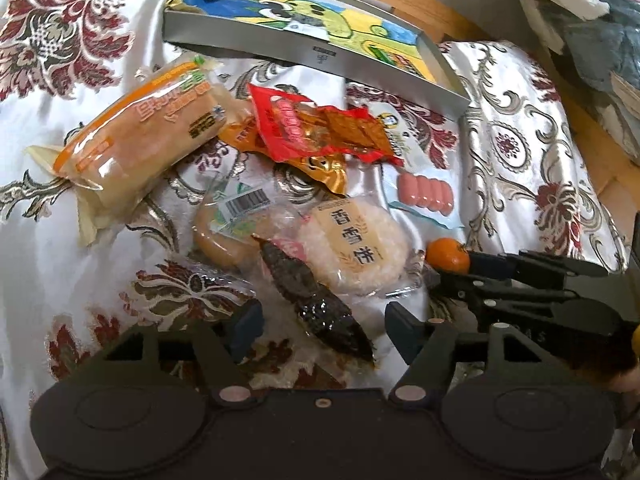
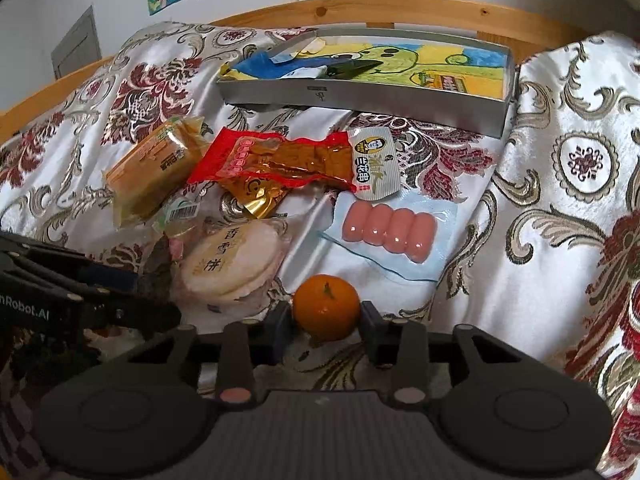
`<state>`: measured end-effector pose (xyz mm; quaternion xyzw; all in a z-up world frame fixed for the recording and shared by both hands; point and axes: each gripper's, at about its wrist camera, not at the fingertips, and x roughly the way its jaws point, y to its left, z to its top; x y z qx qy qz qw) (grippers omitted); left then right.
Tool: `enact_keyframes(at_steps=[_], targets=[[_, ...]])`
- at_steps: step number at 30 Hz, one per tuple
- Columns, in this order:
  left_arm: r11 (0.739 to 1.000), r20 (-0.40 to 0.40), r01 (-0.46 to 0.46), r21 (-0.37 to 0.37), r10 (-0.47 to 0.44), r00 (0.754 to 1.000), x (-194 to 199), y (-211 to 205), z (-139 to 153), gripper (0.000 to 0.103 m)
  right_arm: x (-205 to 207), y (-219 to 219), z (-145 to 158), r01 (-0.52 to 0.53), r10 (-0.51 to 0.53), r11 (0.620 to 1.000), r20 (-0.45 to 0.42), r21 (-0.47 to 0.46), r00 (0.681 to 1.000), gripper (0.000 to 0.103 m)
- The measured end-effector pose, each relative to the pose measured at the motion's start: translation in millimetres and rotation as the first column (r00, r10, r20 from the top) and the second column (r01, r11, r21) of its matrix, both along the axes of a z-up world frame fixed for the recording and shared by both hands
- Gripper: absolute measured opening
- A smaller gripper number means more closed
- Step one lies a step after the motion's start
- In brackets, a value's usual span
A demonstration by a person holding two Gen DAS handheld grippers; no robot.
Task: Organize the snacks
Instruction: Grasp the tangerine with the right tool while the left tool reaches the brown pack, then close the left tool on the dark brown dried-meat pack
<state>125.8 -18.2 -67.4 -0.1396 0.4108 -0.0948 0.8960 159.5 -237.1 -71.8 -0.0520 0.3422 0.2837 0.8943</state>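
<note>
Barely started, by the look of it. The tray (image 2: 360,100) at the back of the bed (image 2: 560,208) has only a drawing-type sheet plus a small dark item in it; no snacks inside yet. All the snacks lie loose on the bedspread in front of it.

Left to sort:
- bread pack (image 1: 136,148), far left
- red pack (image 1: 304,124) w/ a gold pack (image 2: 256,196) tucked under it
- silver pack (image 2: 374,164) just beside the red one
- sausages (image 2: 386,234), right of centre
- rice cracker (image 1: 352,252) and a round cake (image 1: 224,236), overlapping, near the middle
- dark strip snack (image 1: 316,300) lying over the cracker's near-left edge
- orange (image 2: 326,306), nearest the right hand

Right gripper (image 2: 326,320): fingers clenched either side of the orange, pads look to be touching its skin, so I judge it grasped or as good as. It sits on the cloth, not lifted.

Left gripper (image 1: 320,328): fingers straddle the near end of the dark strip, gap visible both sides, so released, nothing gripped.

So approx nothing done, everything left. Likely first moves: orange and strip to the tray. Strip overlaps the cracker, so lifting it could drag that pack along.
</note>
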Motion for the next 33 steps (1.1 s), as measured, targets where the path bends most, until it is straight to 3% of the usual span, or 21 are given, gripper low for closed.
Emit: enact_keyframes(at_steps=[4,8,17,19,20,27,33], targets=[[1.000,0.003,-0.012,0.001,0.012,1.000,2,2,0,0.062,1,2,-2,0.002,-0.002,1.000,0.000,-0.001,1.000,0.046],[1.000,0.012,-0.024,0.004,0.024,1.000,1,3,0,0.051,0,3,-2,0.007,-0.007,1.000,0.007,0.004,1.000,0.039],[1.000,0.048,-0.012,0.021,0.011,0.999,-5,-2,2,0.040,-9,10,-1,-0.004,0.004,1.000,0.050,-0.005,0.999,0.038],[0.999,0.059,0.007,0.034,-0.009,0.998,-6,-4,2,0.020,-10,10,-1,-0.005,0.005,1.000,0.052,-0.002,0.999,0.038],[0.999,0.063,0.018,0.048,-0.021,0.998,-7,-6,2,0.017,-11,10,0,-0.004,0.004,1.000,0.052,-0.002,0.999,0.038],[0.998,0.076,0.020,0.067,-0.025,0.997,-9,-6,2,0.017,-17,11,3,0.001,-0.001,1.000,0.049,0.013,0.999,0.037],[1.000,0.051,-0.009,0.008,0.008,0.999,-2,1,0,0.029,-22,14,5,-0.003,0.002,1.000,0.049,0.015,0.999,0.037]])
